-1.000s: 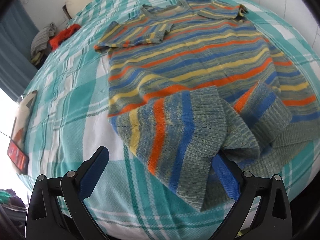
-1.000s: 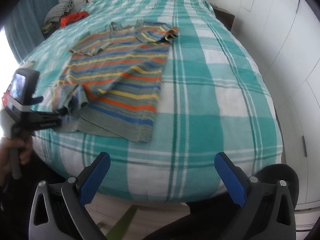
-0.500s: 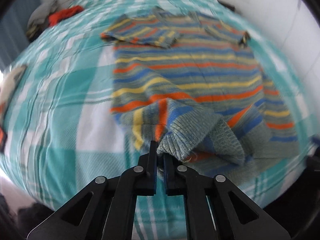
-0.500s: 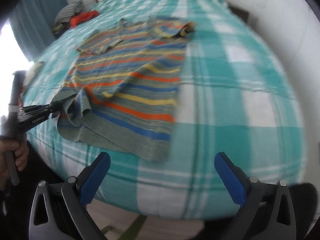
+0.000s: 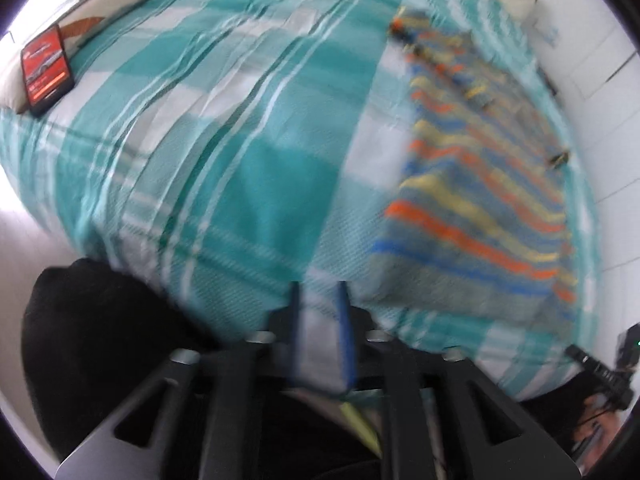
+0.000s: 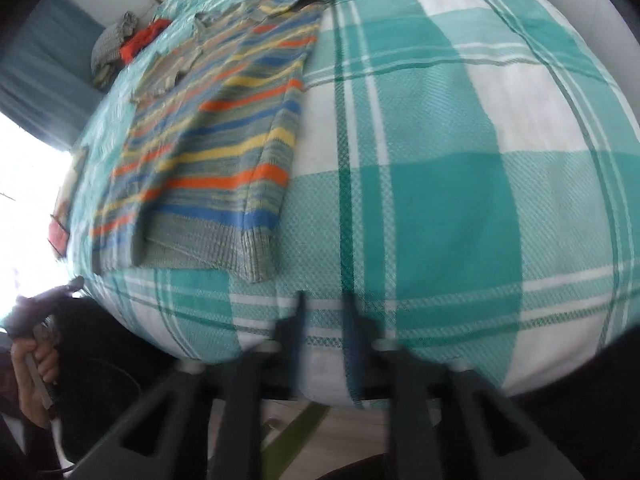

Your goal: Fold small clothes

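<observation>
Left wrist view, blurred by motion, shows the left gripper (image 5: pixel 318 312) off the near edge of the bed (image 5: pixel 224 168), its jaws narrow with a small gap between them and nothing held. The striped sweater (image 5: pixel 480 200) lies flat on the teal plaid cover, to the right of this gripper and apart from it. A phone (image 5: pixel 47 70) with a red screen rests on a pillow (image 5: pixel 112 4) at the far left. From the right wrist, the right gripper (image 6: pixel 326 320) hangs just past the bed edge, jaws likewise narrow and empty, near the sweater's ribbed hem (image 6: pixel 224 246). Other clothes (image 6: pixel 124 40) are heaped by the far corner.
</observation>
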Motion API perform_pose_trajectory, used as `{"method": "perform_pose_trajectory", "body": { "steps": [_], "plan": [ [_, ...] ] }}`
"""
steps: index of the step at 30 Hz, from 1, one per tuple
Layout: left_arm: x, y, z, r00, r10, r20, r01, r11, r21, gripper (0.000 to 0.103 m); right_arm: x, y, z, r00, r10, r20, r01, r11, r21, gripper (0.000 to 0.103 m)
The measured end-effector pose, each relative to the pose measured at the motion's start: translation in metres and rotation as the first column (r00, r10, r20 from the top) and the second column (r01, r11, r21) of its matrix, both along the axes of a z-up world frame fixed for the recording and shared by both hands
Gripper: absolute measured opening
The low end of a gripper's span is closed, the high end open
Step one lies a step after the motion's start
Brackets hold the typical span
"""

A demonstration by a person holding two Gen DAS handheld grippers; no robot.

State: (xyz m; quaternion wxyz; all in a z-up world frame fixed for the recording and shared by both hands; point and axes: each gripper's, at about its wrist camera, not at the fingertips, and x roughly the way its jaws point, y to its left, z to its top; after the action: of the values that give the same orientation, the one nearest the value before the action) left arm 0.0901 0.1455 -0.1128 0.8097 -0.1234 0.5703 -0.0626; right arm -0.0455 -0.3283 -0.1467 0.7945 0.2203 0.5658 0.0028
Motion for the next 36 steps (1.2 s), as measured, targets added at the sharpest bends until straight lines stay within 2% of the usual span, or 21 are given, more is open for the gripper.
{"method": "perform_pose_trajectory", "body": {
  "steps": [1, 2, 4, 6, 7, 8, 9, 10, 13, 15, 16, 17, 19, 21, 25, 30, 31, 32, 33, 35, 36],
  "plan": [
    [0.003, -0.004, 0.004, 1.000, -0.002, 0.026, 0.003, 1.000, -0.017, 0.066, 0.001, -0.004, 0.001, 1.000, -0.015, 0.020, 0.014, 0.999, 0.034, 0.066],
    [0.008, -0.009, 0.006, 0.999, -0.011, 0.044, 0.012, 1.000, -0.022, 0.079, 0.000, -0.009, 0.005, 0.998, -0.035, 0.054, 0.031, 0.996, 0.086, 0.072],
    [0.021, -0.028, -0.002, 0.996, -0.068, 0.060, 0.068, 0.998, 0.006, 0.081, 0.007, -0.011, 0.008, 0.994, -0.053, 0.094, 0.036, 0.984, 0.172, 0.072],
    [0.037, -0.047, -0.022, 0.993, -0.120, 0.010, 0.119, 0.992, 0.038, 0.067, 0.024, -0.004, 0.003, 0.990, -0.039, 0.133, 0.009, 0.975, 0.220, 0.072],
    [0.044, -0.056, -0.036, 0.989, -0.142, -0.031, 0.143, 0.989, 0.040, 0.035, 0.031, -0.001, 0.000, 0.990, -0.027, 0.136, -0.004, 0.975, 0.223, 0.070],
    [0.046, -0.062, -0.043, 0.986, -0.154, -0.059, 0.157, 0.986, 0.054, 0.005, 0.042, 0.007, -0.009, 0.993, -0.002, 0.120, -0.026, 0.972, 0.233, 0.048],
    [0.043, -0.064, -0.043, 0.985, -0.160, -0.062, 0.163, 0.985, 0.052, 0.005, 0.051, 0.015, -0.019, 0.996, 0.032, 0.086, -0.053, 0.967, 0.249, 0.022],
    [0.040, -0.061, -0.034, 0.985, -0.163, -0.047, 0.165, 0.985, 0.041, 0.005, 0.054, 0.021, -0.022, 0.998, 0.055, 0.041, -0.063, 0.972, 0.226, 0.005],
    [0.022, -0.040, -0.005, 0.982, -0.189, 0.011, 0.189, 0.982, -0.005, 0.004, 0.036, 0.010, 0.008, 0.997, 0.057, 0.048, -0.064, 0.984, 0.166, 0.005],
    [0.017, -0.034, 0.000, 0.977, -0.214, 0.011, 0.214, 0.977, -0.020, 0.004, 0.020, -0.003, 0.028, 0.998, 0.030, 0.057, -0.040, 0.983, 0.180, 0.005],
    [0.015, -0.037, -0.002, 0.973, -0.232, 0.002, 0.232, 0.973, -0.003, 0.004, 0.017, -0.010, 0.033, 0.998, 0.017, 0.054, -0.026, 0.983, 0.183, 0.005],
    [0.014, -0.047, -0.011, 0.965, -0.260, -0.022, 0.261, 0.964, 0.053, 0.004, 0.016, -0.012, 0.033, 0.999, 0.008, 0.045, -0.016, 0.983, 0.181, 0.005],
    [0.012, -0.065, -0.033, 0.951, -0.299, -0.077, 0.308, 0.939, 0.154, 0.004, 0.021, -0.012, 0.009, 0.999, 0.018, -0.029, -0.014, 0.988, 0.153, 0.004],
    [0.011, -0.069, -0.046, 0.951, -0.299, -0.083, 0.310, 0.932, 0.190, 0.004, 0.029, -0.004, -0.033, 0.992, 0.024, -0.122, -0.007, 0.990, 0.138, 0.004],
    [0.012, -0.058, -0.040, 0.965, -0.250, -0.077, 0.259, 0.954, 0.148, 0.005, 0.018, -0.012, -0.030, 0.995, -0.030, -0.092, 0.047, 0.979, 0.196, 0.004],
    [0.005, -0.056, -0.037, 0.960, -0.274, -0.063, 0.281, 0.944, 0.174, 0.006, -0.014, -0.027, -0.026, 0.994, -0.027, -0.108, 0.044, 0.986, 0.158, 0.003],
    [0.004, -0.060, -0.039, 0.959, -0.277, -0.061, 0.284, 0.942, 0.180, 0.006, -0.015, -0.028, -0.022, 0.994, -0.028, -0.104, 0.043, 0.988, 0.150, 0.004],
    [0.006, -0.061, -0.041, 0.959, -0.277, -0.059, 0.283, 0.941, 0.185, 0.006, -0.016, -0.027, -0.014, 0.996, -0.028, -0.089, 0.040, 0.990, 0.134, 0.015],
    [0.005, -0.063, -0.043, 0.960, -0.273, -0.058, 0.279, 0.942, 0.186, 0.006, -0.015, -0.028, -0.009, 0.997, -0.029, -0.070, 0.037, 0.993, 0.116, 0.019],
    [0.007, -0.072, -0.046, 0.962, -0.267, -0.056, 0.272, 0.944, 0.184, 0.006, -0.012, -0.026, 0.002, 1.000, -0.018, -0.012, 0.019, 0.995, 0.099, 0.046],
    [0.007, -0.072, -0.046, 0.963, -0.265, -0.056, 0.271, 0.945, 0.185, 0.006, -0.006, -0.022, 0.003, 1.000, -0.010, 0.010, 0.009, 0.995, 0.100, 0.050]
  ]
}}
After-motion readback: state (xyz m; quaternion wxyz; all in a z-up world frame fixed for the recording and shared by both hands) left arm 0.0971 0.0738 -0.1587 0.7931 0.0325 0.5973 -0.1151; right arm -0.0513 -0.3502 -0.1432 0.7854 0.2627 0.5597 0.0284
